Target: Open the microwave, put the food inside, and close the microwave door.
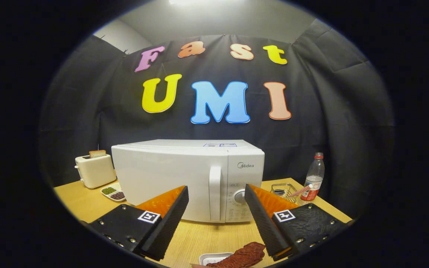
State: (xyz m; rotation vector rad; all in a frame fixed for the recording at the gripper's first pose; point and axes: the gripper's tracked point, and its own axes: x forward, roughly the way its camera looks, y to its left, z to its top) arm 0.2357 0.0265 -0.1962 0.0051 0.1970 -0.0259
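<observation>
— On the wooden surface (pixel 88 203), where did the microwave (pixel 184 178) stand?

— Squarely beyond the gripper (pixel 216 197), its door shut. The upright door handle (pixel 215 193) showed in the gap between the two fingers, with the round dial (pixel 240 196) just beside it, close to the right finger.

— And the food?

— A dark reddish, rough-textured strip of food (pixel 242 257) lay below the fingers, nearer the right one, one end resting on a small white tray (pixel 211 257). Neither finger touched it.

— What were the fingers doing?

— They were spread wide apart, holding nothing, pointing toward the microwave's front.

— What else sat around it?

— Left of the microwave stood a white toaster (pixel 95 170) with a slice of bread (pixel 97 153) poking out of its top. Just in front of the toaster, close to the microwave's left corner, was a white two-part dish (pixel 113 193), green bits in one compartment, dark ones in the other. On the right side a wire basket (pixel 283 190) sat near the microwave, and beside that a clear plastic bottle (pixel 314 176) with a red cap and red label stood upright. A striped stick leaned from the basket toward the bottle.
</observation>
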